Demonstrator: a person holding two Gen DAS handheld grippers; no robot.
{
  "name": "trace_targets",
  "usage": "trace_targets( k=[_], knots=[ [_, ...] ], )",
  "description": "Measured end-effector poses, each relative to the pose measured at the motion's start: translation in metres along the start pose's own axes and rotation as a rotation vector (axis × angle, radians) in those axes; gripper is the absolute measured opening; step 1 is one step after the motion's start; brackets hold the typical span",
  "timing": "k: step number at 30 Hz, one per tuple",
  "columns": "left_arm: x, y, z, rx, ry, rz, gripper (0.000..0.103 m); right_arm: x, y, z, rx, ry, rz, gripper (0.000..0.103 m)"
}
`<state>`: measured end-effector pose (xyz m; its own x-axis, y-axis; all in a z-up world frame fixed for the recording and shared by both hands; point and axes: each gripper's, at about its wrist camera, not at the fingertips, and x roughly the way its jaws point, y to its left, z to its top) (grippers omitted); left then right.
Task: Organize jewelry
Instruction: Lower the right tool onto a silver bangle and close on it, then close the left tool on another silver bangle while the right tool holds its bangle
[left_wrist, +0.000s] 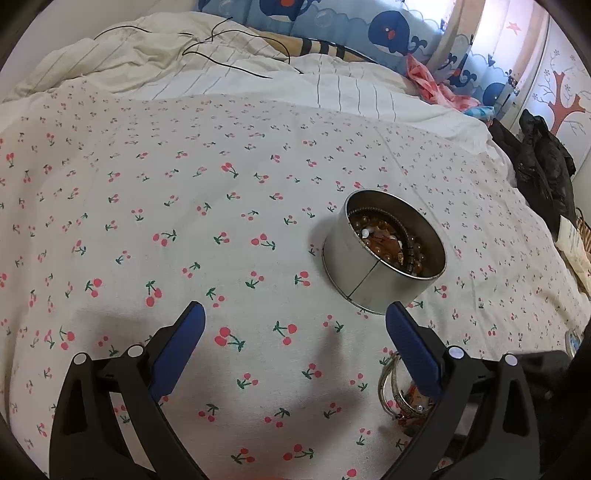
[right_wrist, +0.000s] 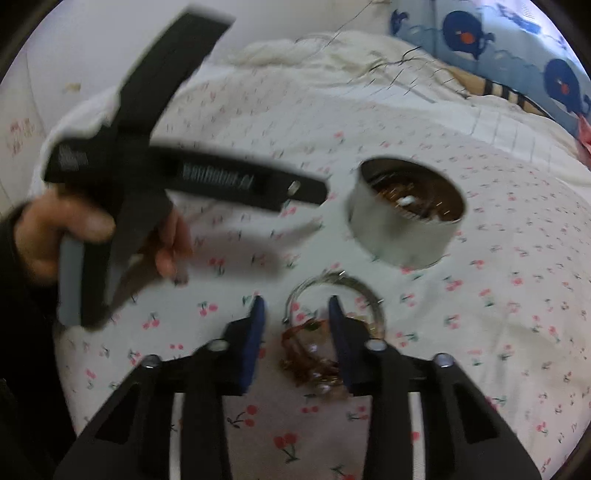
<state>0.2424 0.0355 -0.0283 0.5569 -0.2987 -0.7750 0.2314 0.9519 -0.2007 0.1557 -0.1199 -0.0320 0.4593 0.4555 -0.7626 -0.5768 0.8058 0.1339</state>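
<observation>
Nearest the tin: right gripper (right_wrist: 295, 306), pointed down at the loose jewelry (right_wrist: 317, 343) lying on the cherry-print sheet (left_wrist: 221, 206) just short of the tin (left_wrist: 384, 254). Jaws only narrowly apart, straddling part of the heap of silver bangles and brown beads; blur hides whether the pads actually press on anything, so a grip cannot be confirmed. Left gripper (left_wrist: 295, 317) spread wide and empty, hovering over bare sheet to the left of the tin, with the same heap just by its right finger (left_wrist: 410, 347). In the right view, the hand (right_wrist: 74, 229) wrapped round that tool's grip. Then the tin itself, upright and lidless, already holding dark and amber bead strands. Beyond the tin, rumpled striped bedding (left_wrist: 229, 62) with a thin black cable (left_wrist: 221, 51), and whale-print curtains (left_wrist: 391, 29) farthest off. Probable step: picking up the remaining pieces for the tin. Next move calls for a firm pinch on a bangle or strand, a clean lift free of tangles, a short carry over the tin's rim, then release inside.
</observation>
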Motion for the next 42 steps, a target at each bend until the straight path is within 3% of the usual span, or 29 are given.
trace_targets(
  k=[4,12,14,18,21,24,28,32,34,36,39,42],
  knots=[
    [0.001,-0.002,-0.001,0.012,0.003,-0.001,0.094,0.002,-0.002,0.002,0.020,-0.010,-0.007,0.004],
    [-0.007,-0.007,-0.001,0.031,-0.034,-0.015,0.094,-0.038,-0.046,0.007,0.234,-0.153,0.094,0.004],
    [-0.007,-0.011,-0.003,0.057,-0.034,-0.019,0.094,-0.047,-0.054,0.009,0.260,-0.180,0.058,0.004],
    [-0.003,-0.030,-0.012,0.156,-0.034,-0.028,0.094,-0.049,-0.069,0.009,0.270,-0.149,-0.125,0.004],
    [0.010,-0.053,-0.022,0.301,0.050,-0.037,0.094,-0.035,-0.074,0.005,0.254,-0.069,-0.232,0.004],
    [0.014,-0.067,-0.028,0.382,0.054,0.005,0.094,-0.024,-0.079,-0.002,0.257,-0.019,-0.252,0.004],
    [0.018,-0.072,-0.033,0.413,0.072,0.029,0.094,-0.018,-0.080,-0.004,0.251,-0.003,-0.264,0.004],
    [0.024,-0.072,-0.036,0.408,0.097,0.033,0.077,-0.022,-0.079,-0.011,0.265,0.006,-0.270,0.004],
    [0.021,-0.071,-0.037,0.406,0.096,0.009,0.056,-0.023,-0.080,-0.011,0.268,0.005,-0.281,0.004],
    [0.019,-0.074,-0.038,0.428,0.104,-0.029,0.021,-0.025,-0.081,-0.010,0.273,0.003,-0.290,0.004],
    [0.017,-0.083,-0.042,0.498,0.100,-0.021,0.005,-0.027,-0.085,-0.011,0.278,0.006,-0.315,0.004],
    [0.010,-0.079,-0.036,0.472,0.093,-0.047,0.002,-0.029,-0.092,-0.012,0.296,0.014,-0.348,0.004]
  ],
)
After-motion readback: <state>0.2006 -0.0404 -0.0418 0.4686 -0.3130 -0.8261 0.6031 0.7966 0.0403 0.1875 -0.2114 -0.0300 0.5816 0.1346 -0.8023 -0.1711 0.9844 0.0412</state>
